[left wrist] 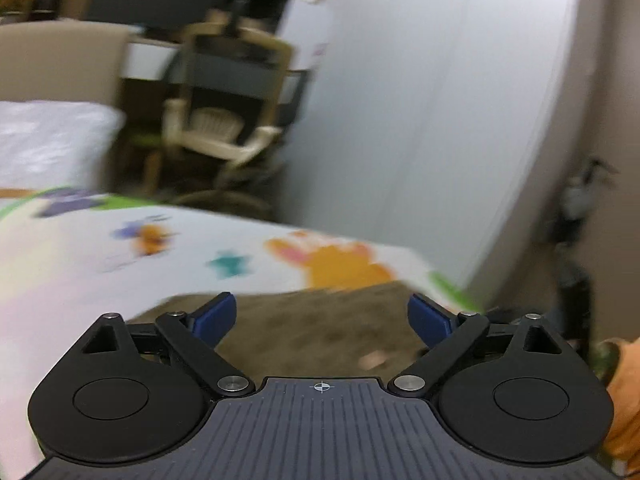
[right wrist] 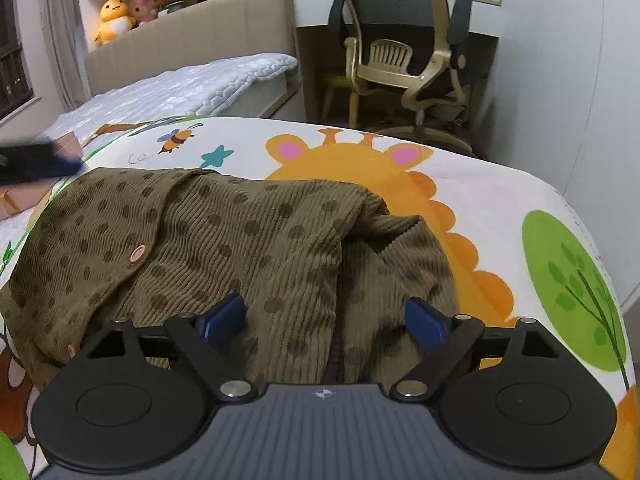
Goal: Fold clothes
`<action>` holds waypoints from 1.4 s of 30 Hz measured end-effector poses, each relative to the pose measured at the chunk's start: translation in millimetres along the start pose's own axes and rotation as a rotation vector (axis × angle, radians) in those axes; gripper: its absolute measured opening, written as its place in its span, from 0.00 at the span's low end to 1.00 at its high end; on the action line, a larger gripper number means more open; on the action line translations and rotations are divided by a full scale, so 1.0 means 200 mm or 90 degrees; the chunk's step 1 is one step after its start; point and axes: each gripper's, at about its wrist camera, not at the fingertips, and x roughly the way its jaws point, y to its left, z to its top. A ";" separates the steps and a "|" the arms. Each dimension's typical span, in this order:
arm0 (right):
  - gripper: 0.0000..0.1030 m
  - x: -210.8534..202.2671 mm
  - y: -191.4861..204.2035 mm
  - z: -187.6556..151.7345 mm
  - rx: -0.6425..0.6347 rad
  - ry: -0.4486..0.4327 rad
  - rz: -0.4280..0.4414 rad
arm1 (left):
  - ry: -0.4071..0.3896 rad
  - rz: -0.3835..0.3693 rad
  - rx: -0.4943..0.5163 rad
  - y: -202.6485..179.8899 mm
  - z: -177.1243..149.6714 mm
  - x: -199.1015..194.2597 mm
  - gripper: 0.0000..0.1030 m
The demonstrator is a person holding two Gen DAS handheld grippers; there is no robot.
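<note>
An olive-brown ribbed garment (right wrist: pixel 240 232) with dark dots and small round buttons lies bunched on a cartoon-animal bedspread (right wrist: pixel 500 208). My right gripper (right wrist: pixel 324 312) hovers low over its near part, blue pads wide apart, the cloth lying beneath and between them without being pinched. In the blurred left wrist view the same garment (left wrist: pixel 320 332) shows as a brown patch under my left gripper (left wrist: pixel 322 308), which stands open with nothing gripped. A blurred dark and blue shape (right wrist: pixel 36 164) sits at the garment's far left edge in the right wrist view.
Past the bed's far edge stands a desk chair (right wrist: pixel 400 40) at a desk. A quilted mattress (right wrist: pixel 180 88), a beige headboard and plush toys (right wrist: pixel 114 16) lie at the back left. A white wall (left wrist: pixel 420 120) runs along the right. An orange sleeve (left wrist: pixel 624 400) shows at the lower right.
</note>
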 end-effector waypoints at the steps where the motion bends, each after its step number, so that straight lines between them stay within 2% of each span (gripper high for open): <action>1: 0.89 -0.03 0.00 -0.01 -0.001 -0.002 0.000 | 0.014 -0.002 -0.017 0.01 -0.02 0.06 0.94; 2: 0.96 -0.05 -0.01 -0.03 -0.002 -0.004 0.001 | 0.033 0.001 -0.038 0.04 -0.05 0.13 0.94; 4: 0.99 -0.12 0.00 -0.04 -0.005 -0.024 0.004 | 0.066 0.009 -0.070 0.08 -0.12 0.23 0.94; 7: 1.00 -0.22 0.02 -0.02 -0.011 -0.079 0.013 | 0.063 0.005 -0.058 0.10 -0.21 0.19 0.94; 10: 1.00 -0.26 0.07 0.06 0.017 -0.123 0.086 | 0.054 0.004 -0.053 0.11 -0.28 0.16 0.94; 13: 1.00 -0.17 0.17 0.08 0.016 -0.090 0.151 | 0.041 0.005 -0.049 0.11 -0.32 0.12 0.94; 14: 1.00 -0.14 0.21 0.07 -0.001 -0.076 0.138 | 0.037 0.005 -0.047 0.10 -0.33 0.12 0.94; 16: 1.00 -0.05 0.30 0.01 -0.063 -0.036 0.070 | 0.039 0.009 -0.035 0.09 -0.33 0.10 0.94; 19: 1.00 -0.01 0.36 -0.10 -0.126 -0.011 0.030 | 0.055 0.014 -0.026 0.08 -0.35 0.08 0.94; 21: 1.00 -0.04 0.37 -0.17 -0.150 -0.004 0.025 | 0.068 0.020 -0.017 0.06 -0.38 0.04 0.94; 26: 1.00 -0.09 0.31 -0.24 -0.140 -0.014 0.037 | 0.080 0.040 0.003 0.02 -0.43 -0.04 0.95; 31: 1.00 -0.09 0.32 -0.25 -0.141 -0.026 0.025 | 0.049 0.066 -0.006 -0.02 -0.41 -0.04 0.95; 33: 1.00 -0.10 0.33 -0.25 -0.136 -0.027 0.022 | 0.026 0.054 -0.009 -0.04 -0.34 -0.04 0.95; 37: 1.00 -0.11 0.31 -0.26 -0.128 -0.028 0.032 | 0.000 0.047 -0.013 -0.01 -0.20 0.05 0.99; 39: 1.00 -0.11 0.30 -0.26 -0.126 -0.027 0.043 | 0.013 0.090 -0.035 0.07 -0.18 0.15 0.99; 42: 1.00 -0.10 0.30 -0.25 -0.134 -0.018 0.048 | 0.008 0.076 -0.058 0.14 -0.22 0.19 0.99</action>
